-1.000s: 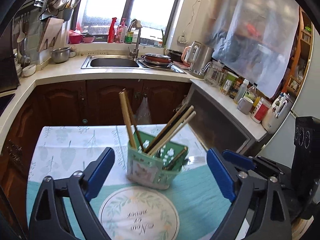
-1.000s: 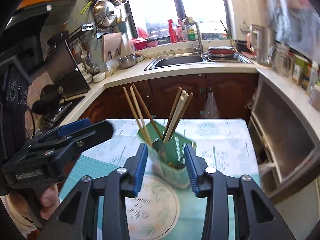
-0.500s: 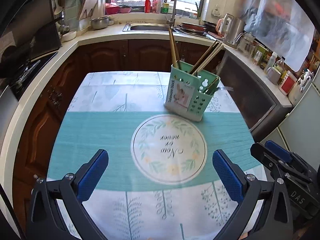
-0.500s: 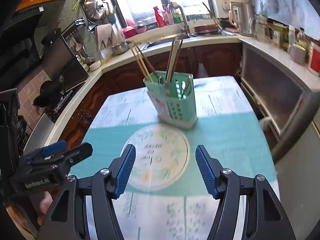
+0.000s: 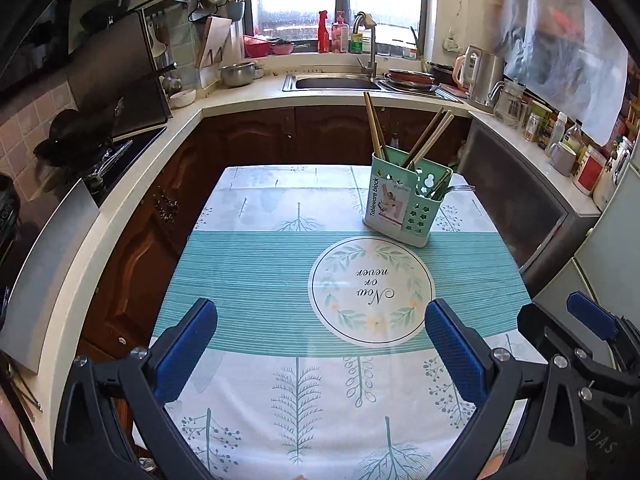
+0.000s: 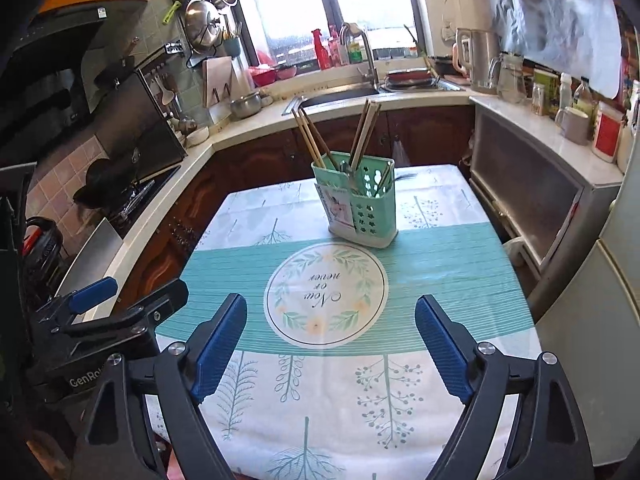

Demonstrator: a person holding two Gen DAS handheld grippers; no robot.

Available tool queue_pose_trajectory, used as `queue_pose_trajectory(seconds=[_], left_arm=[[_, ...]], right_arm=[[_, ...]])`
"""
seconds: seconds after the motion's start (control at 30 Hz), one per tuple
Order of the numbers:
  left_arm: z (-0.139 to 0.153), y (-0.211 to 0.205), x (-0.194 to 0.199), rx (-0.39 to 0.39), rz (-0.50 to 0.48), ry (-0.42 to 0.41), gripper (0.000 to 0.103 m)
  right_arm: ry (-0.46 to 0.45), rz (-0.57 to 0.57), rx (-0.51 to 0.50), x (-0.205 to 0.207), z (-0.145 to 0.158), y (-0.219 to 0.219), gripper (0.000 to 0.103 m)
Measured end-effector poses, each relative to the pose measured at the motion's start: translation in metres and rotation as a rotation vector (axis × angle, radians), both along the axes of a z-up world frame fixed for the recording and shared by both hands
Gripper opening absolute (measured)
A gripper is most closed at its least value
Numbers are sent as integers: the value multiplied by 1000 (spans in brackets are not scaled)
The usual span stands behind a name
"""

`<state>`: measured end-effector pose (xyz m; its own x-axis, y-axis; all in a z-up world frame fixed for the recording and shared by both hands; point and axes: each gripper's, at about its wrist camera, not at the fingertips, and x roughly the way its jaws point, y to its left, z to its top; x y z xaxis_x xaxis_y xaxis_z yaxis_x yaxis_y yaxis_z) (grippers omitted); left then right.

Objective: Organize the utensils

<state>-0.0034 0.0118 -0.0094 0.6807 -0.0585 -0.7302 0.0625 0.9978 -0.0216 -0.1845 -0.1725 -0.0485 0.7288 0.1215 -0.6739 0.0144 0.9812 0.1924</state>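
A mint-green utensil holder (image 5: 404,204) stands upright on the far right part of the tablecloth (image 5: 256,276), holding several wooden chopsticks (image 5: 374,128) and some metal cutlery. It also shows in the right wrist view (image 6: 358,204), with the chopsticks (image 6: 310,136) leaning outward. My left gripper (image 5: 320,344) is open and empty, low over the near table edge, well short of the holder. My right gripper (image 6: 330,344) is open and empty, also near the front edge. The right gripper shows at the left view's right edge (image 5: 580,340).
The table is ringed by a kitchen counter (image 5: 248,96) with a sink (image 5: 336,82), a stove (image 5: 100,152) on the left and a kettle, jars and bottles (image 5: 560,136) on the right. A round printed motif (image 5: 370,290) lies before the holder.
Both grippers have pulled back from the holder to the near table edge. The right gripper, close around the holder a second ago, has opened wide and released it. The holder stands on the cloth.
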Motion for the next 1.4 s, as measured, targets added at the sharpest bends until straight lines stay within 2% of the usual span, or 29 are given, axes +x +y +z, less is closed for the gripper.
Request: queue_pose_trajectory(seconds=[0.17,0.37,0.67,0.93,1.4], left_arm=[[4,3,-2,-3,14,3,102],[6,-2,-2,53,23,-11,102],[5,-4,-2,55,23,-6,102],[-1,-2,2,53,26,15,102],[-4,-2,6,58,29,39,102]], right_arm=[[-15,-13,-13,-3,23,-1,88],[12,-21,14,1,31,-9,89],[37,-37,35,18,32,-14,89],[41,-37,38,17,32,-15,89],[65,-38,56,37,20,-17,89]])
